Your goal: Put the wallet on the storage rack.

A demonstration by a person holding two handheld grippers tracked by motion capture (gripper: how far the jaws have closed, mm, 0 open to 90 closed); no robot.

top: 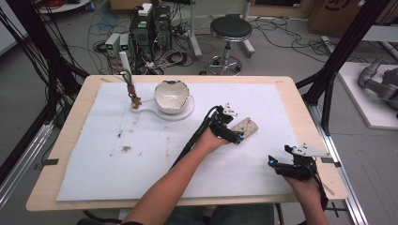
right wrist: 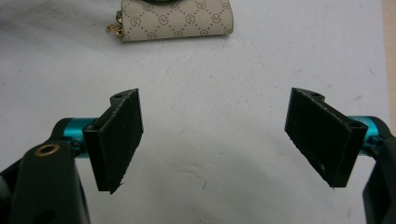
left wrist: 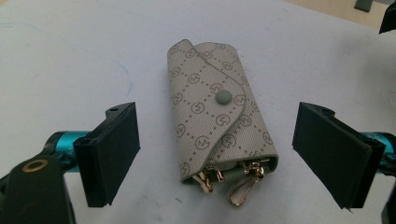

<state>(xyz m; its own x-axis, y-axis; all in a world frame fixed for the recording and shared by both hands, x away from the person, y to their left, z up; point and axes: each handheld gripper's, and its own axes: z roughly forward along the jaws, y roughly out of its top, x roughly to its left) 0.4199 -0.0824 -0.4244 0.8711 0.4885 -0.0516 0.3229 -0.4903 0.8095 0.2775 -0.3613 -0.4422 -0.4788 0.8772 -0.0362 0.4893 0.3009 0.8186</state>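
Here the left gripper [left wrist: 217, 154] is straddling a key pouch [left wrist: 217, 112] lying on the worktop [top: 70, 117], jaws wide, not touching it. The right gripper [right wrist: 217, 140] is hovering wide open, holding nothing.

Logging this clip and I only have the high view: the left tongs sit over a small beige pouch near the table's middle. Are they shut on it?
Observer: No. In the left gripper view the left tongs are open, one jaw on each side of the key pouch, neither touching it.
Operator: Is the pouch closed?
Observer: Its flap is fastened with a green snap, and gold key hooks poke out of the open end nearest the camera.
Operator: And the right tongs at the table's edge?
Observer: The right tongs are open with nothing between the jaws, over the white mat; the pouch lies farther ahead of them.
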